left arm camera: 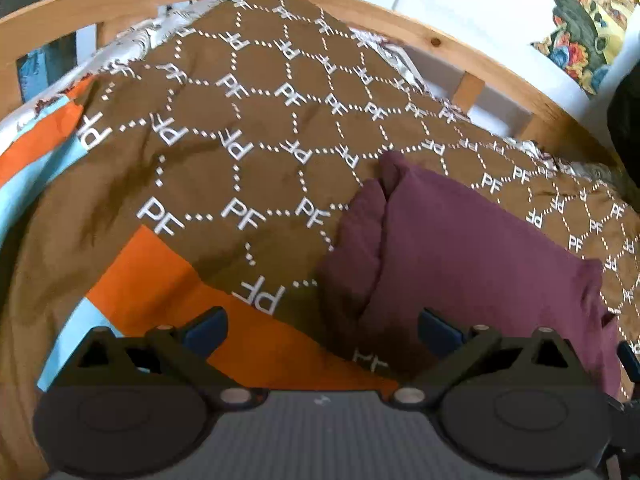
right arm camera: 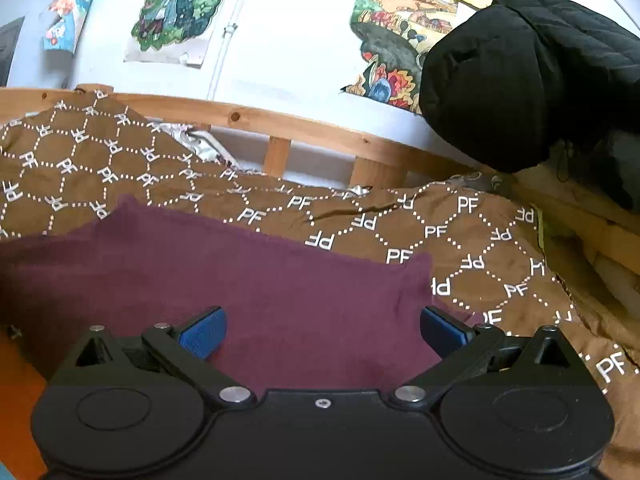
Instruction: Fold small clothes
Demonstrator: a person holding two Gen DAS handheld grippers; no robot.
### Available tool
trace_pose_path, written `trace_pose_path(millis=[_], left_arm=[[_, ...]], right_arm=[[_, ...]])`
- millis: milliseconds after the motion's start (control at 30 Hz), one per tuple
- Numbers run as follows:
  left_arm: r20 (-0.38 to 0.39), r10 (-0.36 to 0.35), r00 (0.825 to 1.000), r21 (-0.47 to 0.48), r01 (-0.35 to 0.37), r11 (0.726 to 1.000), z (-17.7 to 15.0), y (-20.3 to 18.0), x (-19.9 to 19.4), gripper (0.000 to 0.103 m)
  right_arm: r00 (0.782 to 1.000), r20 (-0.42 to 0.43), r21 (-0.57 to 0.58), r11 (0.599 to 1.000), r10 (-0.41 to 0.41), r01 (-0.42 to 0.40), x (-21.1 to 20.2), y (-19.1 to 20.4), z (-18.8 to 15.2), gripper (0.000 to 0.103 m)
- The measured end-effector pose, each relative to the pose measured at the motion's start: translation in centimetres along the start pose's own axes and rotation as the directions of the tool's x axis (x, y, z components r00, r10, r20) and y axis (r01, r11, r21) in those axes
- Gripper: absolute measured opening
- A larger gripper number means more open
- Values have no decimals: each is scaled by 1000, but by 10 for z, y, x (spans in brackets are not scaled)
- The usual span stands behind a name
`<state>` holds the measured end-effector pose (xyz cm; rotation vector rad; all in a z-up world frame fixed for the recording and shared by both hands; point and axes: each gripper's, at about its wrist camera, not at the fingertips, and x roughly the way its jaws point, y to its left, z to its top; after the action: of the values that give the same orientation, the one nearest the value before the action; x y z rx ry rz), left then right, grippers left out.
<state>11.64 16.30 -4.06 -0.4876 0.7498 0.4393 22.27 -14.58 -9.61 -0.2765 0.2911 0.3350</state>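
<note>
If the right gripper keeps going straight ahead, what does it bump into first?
Most likely the purple garment, which lies right ahead between the open fingers of the right gripper. Depth is hard to judge here.

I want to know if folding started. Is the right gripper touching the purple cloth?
Cannot tell. In the right wrist view the right gripper is open with the purple cloth showing between its fingers, but neither contact nor a gap shows plainly.

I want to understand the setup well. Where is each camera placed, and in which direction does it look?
Left wrist: on the left gripper, open, facing the brown quilt, maroon garment at right.
Right wrist: on the right gripper, open above the garment, facing the wall drawings.
Shared: garment, quilt, wooden bed rail.
</note>
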Motion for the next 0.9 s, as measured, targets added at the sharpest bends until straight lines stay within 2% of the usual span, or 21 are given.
trace_pose_path(millis=[100, 267, 467, 567, 767, 833, 900], left_arm=[[-33, -9, 999, -2, 9, 1000, -3, -3, 5, 103], [-47, -1, 999, 15, 2, 1000, -10, -9, 11, 103], [-112, -3, 994, 16, 5, 1000, -18, -20, 23, 103], [-170, -39, 985, -6, 38, 999, -21, -26, 32, 103], [-158, -85, 984, -43, 79, 996, -21, -44, 39, 103], [-164, -55, 985, -62, 46, 997, -15, -47, 46, 103], [-175, 16, 984, -89, -32, 996, -8, -47, 53, 103]], right_arm=[[999, -14, -16, 999, 31, -31, 4, 5, -7, 102], [998, -49, -53, 997, 51, -53, 7, 14, -18, 102], [992, -105, -49, 996, 65, -70, 12, 17, -22, 102], [987, -141, -33, 996, 78, -83, 16, 16, -23, 102], [988, -135, -34, 996, 74, -79, 12, 16, -26, 102], [989, -129, -33, 997, 70, -75, 11, 17, -27, 102], [990, -125, -28, 997, 70, -74, 11, 16, -28, 102]])
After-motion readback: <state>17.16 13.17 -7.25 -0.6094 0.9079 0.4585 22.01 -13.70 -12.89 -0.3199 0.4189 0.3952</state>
